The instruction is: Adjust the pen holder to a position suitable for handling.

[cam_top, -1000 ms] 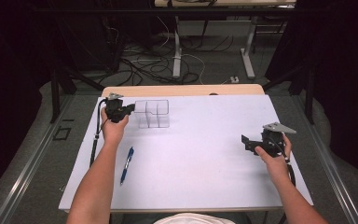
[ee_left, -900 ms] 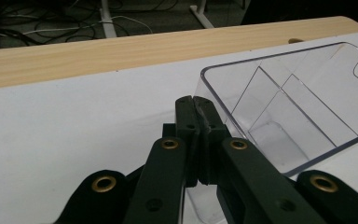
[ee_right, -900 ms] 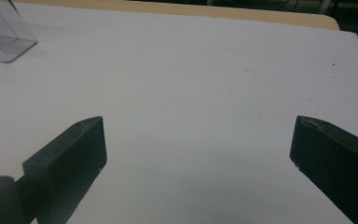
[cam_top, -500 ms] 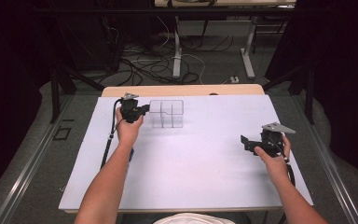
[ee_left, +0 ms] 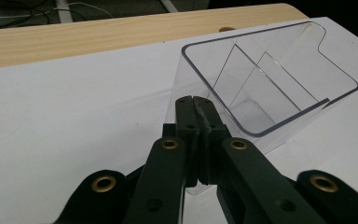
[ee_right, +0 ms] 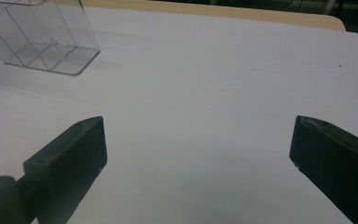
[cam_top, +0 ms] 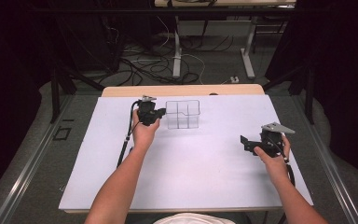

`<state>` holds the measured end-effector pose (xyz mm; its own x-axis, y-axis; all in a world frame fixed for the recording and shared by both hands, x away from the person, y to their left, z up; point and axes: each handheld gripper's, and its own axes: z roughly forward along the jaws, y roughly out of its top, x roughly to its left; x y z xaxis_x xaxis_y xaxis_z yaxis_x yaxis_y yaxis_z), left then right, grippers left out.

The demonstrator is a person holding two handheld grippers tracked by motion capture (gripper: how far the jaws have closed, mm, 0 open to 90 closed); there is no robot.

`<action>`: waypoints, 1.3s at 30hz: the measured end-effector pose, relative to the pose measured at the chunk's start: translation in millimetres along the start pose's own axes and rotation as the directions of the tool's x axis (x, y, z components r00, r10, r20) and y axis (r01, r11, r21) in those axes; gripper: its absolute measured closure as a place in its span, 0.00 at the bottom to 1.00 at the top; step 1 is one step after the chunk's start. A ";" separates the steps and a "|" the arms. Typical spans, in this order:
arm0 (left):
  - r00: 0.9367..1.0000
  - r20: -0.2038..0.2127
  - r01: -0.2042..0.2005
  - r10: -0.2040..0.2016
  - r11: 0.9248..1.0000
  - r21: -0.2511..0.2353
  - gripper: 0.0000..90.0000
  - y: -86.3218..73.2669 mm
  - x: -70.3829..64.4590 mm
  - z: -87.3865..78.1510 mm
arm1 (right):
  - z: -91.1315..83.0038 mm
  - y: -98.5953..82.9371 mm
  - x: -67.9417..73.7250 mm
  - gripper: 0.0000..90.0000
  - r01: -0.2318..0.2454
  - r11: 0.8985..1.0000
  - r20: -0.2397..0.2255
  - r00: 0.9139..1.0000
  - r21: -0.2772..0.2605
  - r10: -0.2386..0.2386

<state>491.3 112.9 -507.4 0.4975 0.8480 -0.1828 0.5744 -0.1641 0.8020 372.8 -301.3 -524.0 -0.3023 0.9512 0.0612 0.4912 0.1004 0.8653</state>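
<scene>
A clear plastic organiser point(cam_top: 184, 115) with inner dividers stands on the white table top point(cam_top: 191, 177), towards the back and left of centre. My left gripper point(cam_top: 161, 112) is at its left side. In the left gripper view its jaws point(ee_left: 196, 100) are pressed together on the near wall of the clear organiser point(ee_left: 270, 84). My right gripper point(cam_top: 245, 142) is held over the right part of the table with its jaws wide apart and nothing between them. The right gripper view shows bare white surface between its jaws point(ee_right: 198, 140), with the organiser point(ee_right: 42, 37) far off at the upper left.
A strip of bare wood point(cam_top: 182, 89) runs along the table's back edge. Behind the table, cables point(cam_top: 154, 65) and desk legs lie on the floor. The left gripper's black cable point(cam_top: 122, 150) trails across the table beside the forearm.
My left gripper has moved right along the back of the table, and the clear organiser has shifted right with it. The right gripper has stayed in place, open.
</scene>
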 end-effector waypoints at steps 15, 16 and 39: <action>1.000 -0.011 0.006 -0.006 1.000 -0.008 0.92 1.9 2.2 -17.3 | -0.7 0.3 0.4 0.04 -0.002 1.000 0.000 1.000 -0.001 0.002; 1.000 -0.018 0.005 -0.005 1.000 -0.015 0.91 2.4 2.0 -19.3 | -0.8 0.4 0.4 0.04 -0.002 1.000 0.000 1.000 -0.001 0.002; 0.998 0.055 0.039 -0.033 0.994 -0.104 0.62 -1.4 -6.7 -89.3 | -3.1 1.0 0.9 0.04 0.003 1.000 0.002 1.000 -0.002 -0.003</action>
<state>429.0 152.5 -456.5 0.5130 0.8241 -0.2402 0.5227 -0.0779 0.8490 370.5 -301.2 -521.6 -0.3023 0.9515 0.0572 0.4884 0.1030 0.8665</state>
